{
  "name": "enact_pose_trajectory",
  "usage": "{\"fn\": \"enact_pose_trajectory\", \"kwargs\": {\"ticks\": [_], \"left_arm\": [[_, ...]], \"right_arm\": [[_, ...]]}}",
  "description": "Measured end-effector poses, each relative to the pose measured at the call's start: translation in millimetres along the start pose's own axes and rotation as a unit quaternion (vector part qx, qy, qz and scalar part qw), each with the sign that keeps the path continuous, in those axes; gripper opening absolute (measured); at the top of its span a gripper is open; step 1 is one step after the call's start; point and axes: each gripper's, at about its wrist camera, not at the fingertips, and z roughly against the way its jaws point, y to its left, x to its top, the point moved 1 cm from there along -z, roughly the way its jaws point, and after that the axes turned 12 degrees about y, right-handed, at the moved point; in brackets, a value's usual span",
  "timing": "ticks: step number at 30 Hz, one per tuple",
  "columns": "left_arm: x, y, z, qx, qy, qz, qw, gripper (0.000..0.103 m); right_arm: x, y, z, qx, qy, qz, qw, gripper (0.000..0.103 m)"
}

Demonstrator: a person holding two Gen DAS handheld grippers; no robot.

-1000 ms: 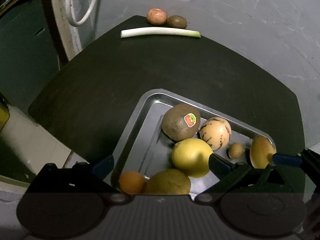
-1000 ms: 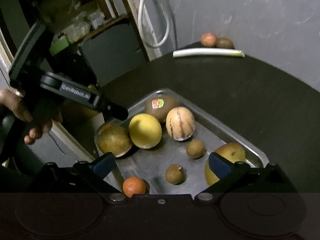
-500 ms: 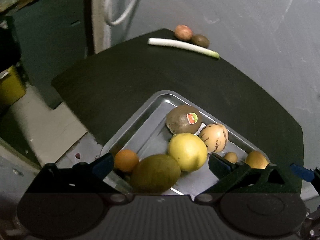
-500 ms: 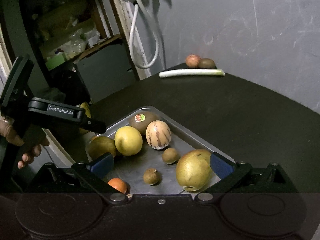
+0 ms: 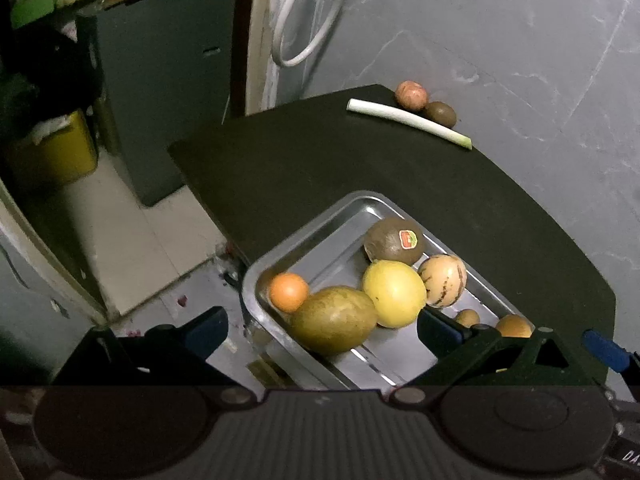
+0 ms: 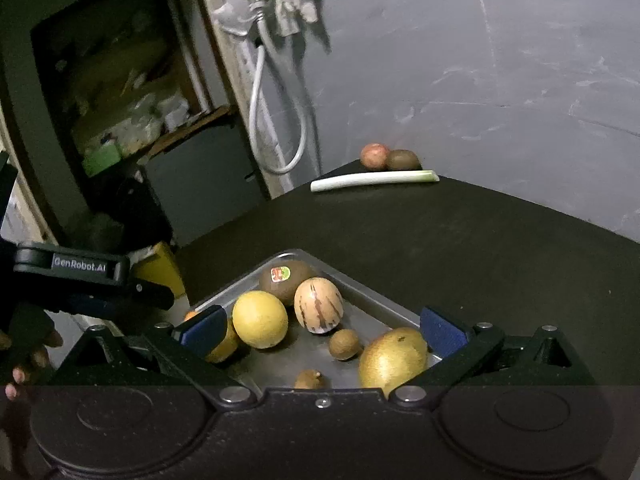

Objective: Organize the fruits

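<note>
A steel tray (image 5: pixel 320 216) (image 6: pixel 376 304) sits at the near edge of a dark round table (image 5: pixel 400 184). It holds several fruits: a yellow lemon (image 5: pixel 394 294) (image 6: pixel 260 319), a striped melon (image 5: pixel 443 280) (image 6: pixel 318 305), a stickered brown fruit (image 5: pixel 394 239) (image 6: pixel 286 278), a green-brown mango (image 5: pixel 334 320), an orange (image 5: pixel 289 292), a golden pear (image 6: pixel 392 358) and small brown fruits (image 6: pixel 344 344). My left gripper (image 5: pixel 320 330) hangs open above the tray's near corner, holding nothing. My right gripper (image 6: pixel 322 326) stands open and empty above the tray's other side.
At the table's far edge lie a white leek stalk (image 5: pixel 408 122) (image 6: pixel 374 179), a reddish fruit (image 5: pixel 411 95) (image 6: pixel 374 156) and a dark green fruit (image 5: pixel 440 114) (image 6: pixel 403 160). A grey wall stands behind. A yellow bin (image 5: pixel 52 152) and a hanging hose (image 6: pixel 276 120) are on the left.
Both grippers have pulled back and up from the tray, so the fruits look smaller and lower. The left one has swung left, showing more floor. Both stayed open.
</note>
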Motion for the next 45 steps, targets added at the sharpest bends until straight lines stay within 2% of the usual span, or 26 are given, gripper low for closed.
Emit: {"fn": "enact_pose_trajectory", "kwargs": {"ticks": [3,7,15,23,29,37,40,43,45], "left_arm": [[9,2,-2,0.003,-0.007,-0.018,0.9998,0.102],[25,7,-13,-0.007,-0.017,-0.035,0.9992,0.102],[44,6,-33,-0.054,-0.026,-0.096,0.9936,0.102],[44,6,-44,-0.079,-0.029,-0.110,0.9904,0.102],[37,11,-42,-0.074,-0.035,-0.070,0.9942,0.102],[12,-3,-28,-0.023,-0.071,0.012,0.9971,0.102],[-6,-16,-19,0.007,-0.082,0.064,0.9945,0.102],[-28,-30,-6,0.027,-0.098,0.114,0.9883,0.102],[-45,-43,3,0.053,-0.106,0.139,0.9832,0.102]], "right_arm": [[-1,2,-1,-0.013,-0.009,-0.017,1.000,0.102],[5,0,-3,-0.054,-0.012,-0.031,0.998,0.102],[1,9,-2,-0.118,-0.049,-0.065,0.990,0.102],[7,14,6,-0.161,-0.031,-0.056,0.985,0.102],[21,10,1,-0.138,-0.025,-0.015,0.990,0.102],[38,-23,-13,-0.063,-0.008,0.073,0.995,0.102],[43,-38,-15,-0.024,0.006,0.123,0.992,0.102],[45,-50,-8,0.028,0.001,0.166,0.986,0.102],[45,-59,-4,0.051,0.002,0.190,0.980,0.102]]}}
